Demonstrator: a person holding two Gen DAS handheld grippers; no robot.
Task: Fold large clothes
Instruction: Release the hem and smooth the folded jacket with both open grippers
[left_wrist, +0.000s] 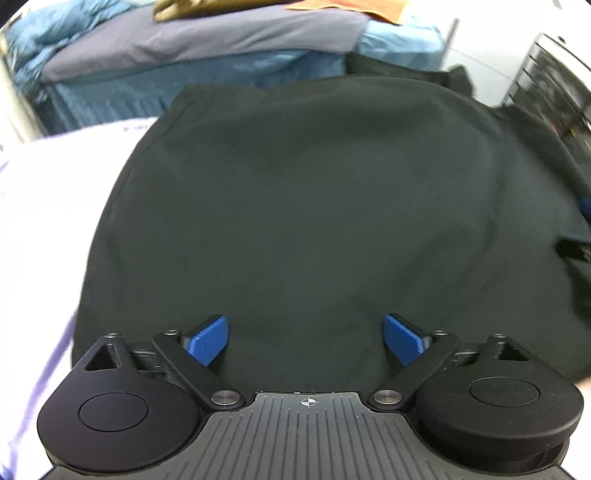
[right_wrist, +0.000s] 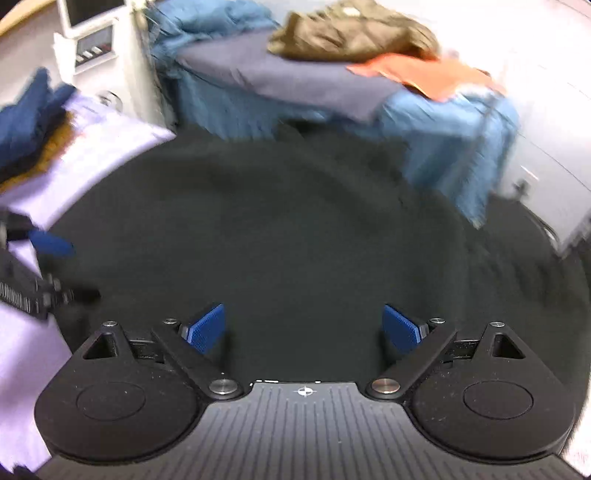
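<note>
A large black garment (left_wrist: 314, 206) lies spread flat on a pale lilac sheet (left_wrist: 48, 206); it fills the right wrist view (right_wrist: 280, 229) too. My left gripper (left_wrist: 306, 341) hangs open just above the garment's near edge, blue pads wide apart, nothing between them. My right gripper (right_wrist: 304, 330) is open over the garment as well, empty. The left gripper also shows at the left edge of the right wrist view (right_wrist: 40, 266), over the garment's left side. The right wrist view is motion-blurred.
Beyond the garment stands a bed (right_wrist: 295, 85) with blue and grey bedding, a brown garment (right_wrist: 351, 33) and an orange cloth (right_wrist: 424, 74) on it. Folded dark blue clothes (right_wrist: 26, 122) sit at the left. A dark appliance (left_wrist: 554, 92) stands at the right.
</note>
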